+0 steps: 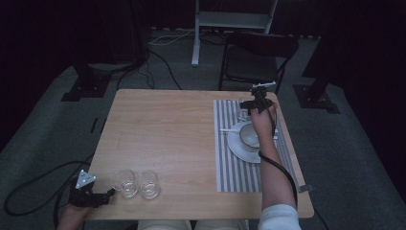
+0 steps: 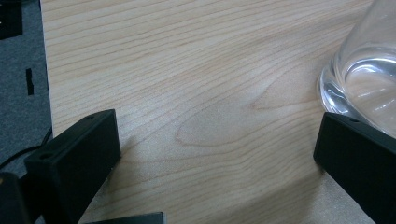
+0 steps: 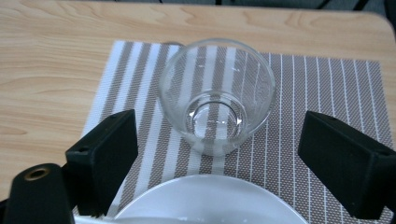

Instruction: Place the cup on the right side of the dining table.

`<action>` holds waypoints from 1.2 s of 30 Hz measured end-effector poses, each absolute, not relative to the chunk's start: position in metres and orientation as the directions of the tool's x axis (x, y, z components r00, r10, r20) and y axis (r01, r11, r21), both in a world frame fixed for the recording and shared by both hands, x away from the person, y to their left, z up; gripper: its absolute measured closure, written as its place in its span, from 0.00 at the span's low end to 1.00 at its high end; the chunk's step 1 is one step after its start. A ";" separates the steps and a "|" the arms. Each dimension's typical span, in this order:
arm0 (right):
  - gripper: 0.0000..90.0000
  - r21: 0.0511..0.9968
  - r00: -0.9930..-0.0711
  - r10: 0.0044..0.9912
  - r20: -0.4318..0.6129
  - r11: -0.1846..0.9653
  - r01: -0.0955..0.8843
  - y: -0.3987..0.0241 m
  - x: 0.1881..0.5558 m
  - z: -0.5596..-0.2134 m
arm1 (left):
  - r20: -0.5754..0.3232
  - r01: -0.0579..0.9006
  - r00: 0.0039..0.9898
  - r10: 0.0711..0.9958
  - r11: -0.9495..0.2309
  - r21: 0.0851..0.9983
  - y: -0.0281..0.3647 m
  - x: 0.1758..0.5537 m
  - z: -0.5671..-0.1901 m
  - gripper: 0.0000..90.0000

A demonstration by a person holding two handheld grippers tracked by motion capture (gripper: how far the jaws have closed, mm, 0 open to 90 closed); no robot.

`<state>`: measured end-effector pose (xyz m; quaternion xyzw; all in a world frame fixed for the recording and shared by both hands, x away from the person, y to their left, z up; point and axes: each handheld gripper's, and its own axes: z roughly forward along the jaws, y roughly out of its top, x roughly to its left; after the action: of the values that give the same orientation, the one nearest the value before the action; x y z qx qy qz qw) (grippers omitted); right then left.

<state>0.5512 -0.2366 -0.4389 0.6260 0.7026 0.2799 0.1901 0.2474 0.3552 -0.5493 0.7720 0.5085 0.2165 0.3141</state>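
A clear glass [image 3: 217,95] stands upright at the far end of the striped placemat [image 3: 327,93], just ahead of my right gripper [image 3: 215,128], whose jaws stand open on either side of it without touching. The high view shows this glass [image 1: 243,114] beside the right gripper [image 1: 246,105]. Two more clear glasses [image 1: 124,182] [image 1: 149,184] stand side by side near the table's front left. My left gripper [image 1: 111,192] is open just left of them. One glass [image 2: 364,79] sits by the right jaw in the left gripper view, and bare wood lies between the jaws of the left gripper [image 2: 210,135].
A white plate [image 1: 237,146] with a bowl [image 1: 250,135] on it sits on the placemat [image 1: 234,172] under the person's right forearm. A white utensil handle [image 1: 229,128] pokes out to the left. The plate's rim [image 3: 210,200] lies close below the right jaws. A black chair [image 1: 256,57] stands beyond the wooden table [image 1: 163,134].
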 end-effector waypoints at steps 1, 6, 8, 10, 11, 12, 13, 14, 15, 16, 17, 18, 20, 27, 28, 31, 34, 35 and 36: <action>0.13 0.633 -0.156 0.984 0.088 0.066 0.771 -0.236 0.548 -0.438 | 0.015 0.649 0.389 0.921 -0.286 0.705 0.355 0.247 -0.549 0.01; 0.13 0.668 -0.190 0.977 0.096 0.078 0.740 -0.236 0.532 -0.433 | 0.015 0.649 0.388 0.922 -0.285 0.705 0.355 0.247 -0.549 0.01; 0.13 0.687 -0.209 0.973 0.096 0.087 0.721 -0.236 0.522 -0.431 | 0.015 0.650 0.387 0.922 -0.284 0.705 0.355 0.247 -0.549 0.01; 0.13 0.696 -0.227 0.969 0.100 0.095 0.711 -0.237 0.514 -0.430 | 0.014 0.650 0.387 0.922 -0.283 0.705 0.355 0.247 -0.549 0.01; 0.13 0.703 -0.246 0.964 0.101 0.105 0.703 -0.236 0.507 -0.430 | 0.014 0.650 0.387 0.922 -0.284 0.705 0.355 0.247 -0.549 0.01; 0.13 0.707 -0.254 0.962 0.100 0.111 0.698 -0.235 0.503 -0.430 | 0.014 0.650 0.387 0.922 -0.284 0.705 0.355 0.248 -0.549 0.01; 0.13 0.714 -0.267 0.958 0.101 0.117 0.691 -0.235 0.498 -0.430 | 0.015 0.650 0.387 0.922 -0.284 0.705 0.355 0.247 -0.549 0.01; 0.13 0.716 -0.275 0.956 0.103 0.121 0.688 -0.234 0.494 -0.430 | 0.015 0.650 0.387 0.922 -0.284 0.705 0.355 0.247 -0.549 0.01; 0.13 0.723 -0.283 0.954 0.094 0.130 0.679 -0.233 0.489 -0.430 | 0.014 0.650 0.387 0.922 -0.284 0.705 0.355 0.247 -0.549 0.01; 0.13 0.729 -0.292 0.952 0.096 0.133 0.672 -0.233 0.485 -0.429 | 0.014 0.650 0.387 0.922 -0.284 0.705 0.355 0.247 -0.549 0.01; 0.13 0.729 -0.302 0.948 0.103 0.135 0.671 -0.232 0.481 -0.429 | 0.015 0.650 0.387 0.922 -0.284 0.705 0.355 0.247 -0.549 0.01; 0.13 0.728 -0.308 0.946 0.102 0.140 0.671 -0.231 0.477 -0.430 | 0.014 0.650 0.387 0.922 -0.284 0.705 0.355 0.247 -0.549 0.01; 0.13 0.738 -0.321 0.943 0.090 0.153 0.657 -0.230 0.468 -0.429 | 0.014 0.650 0.387 0.922 -0.283 0.705 0.355 0.247 -0.549 0.01; 0.13 0.756 -0.372 0.925 0.078 0.188 0.627 -0.226 0.441 -0.426 | 0.014 0.650 0.386 0.922 -0.283 0.705 0.355 0.247 -0.549 0.01; 0.13 0.758 -0.377 0.923 0.075 0.193 0.623 -0.226 0.437 -0.426 | 0.015 0.650 0.386 0.922 -0.284 0.705 0.355 0.247 -0.549 0.01; 0.13 0.765 -0.393 0.916 0.081 0.196 0.614 -0.226 0.426 -0.427 | 0.015 0.650 0.386 0.923 -0.283 0.706 0.355 0.247 -0.549 0.01; 0.13 0.776 -0.400 0.913 0.085 0.191 0.601 -0.228 0.412 -0.429 | 0.015 0.650 0.387 0.922 -0.284 0.705 0.355 0.247 -0.549 0.01; 0.13 0.779 -0.400 0.912 0.089 0.186 0.599 -0.229 0.407 -0.430 | 0.015 0.650 0.387 0.922 -0.284 0.705 0.355 0.247 -0.549 0.01; 0.13 0.781 -0.400 0.912 0.087 0.186 0.595 -0.230 0.404 -0.432 | 0.015 0.650 0.387 0.922 -0.284 0.705 0.355 0.247 -0.549 0.01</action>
<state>0.4036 -0.2301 -0.4320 0.5078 0.7424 0.3859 0.2053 0.2474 0.3551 -0.5492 0.7715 0.5093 0.2167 0.3137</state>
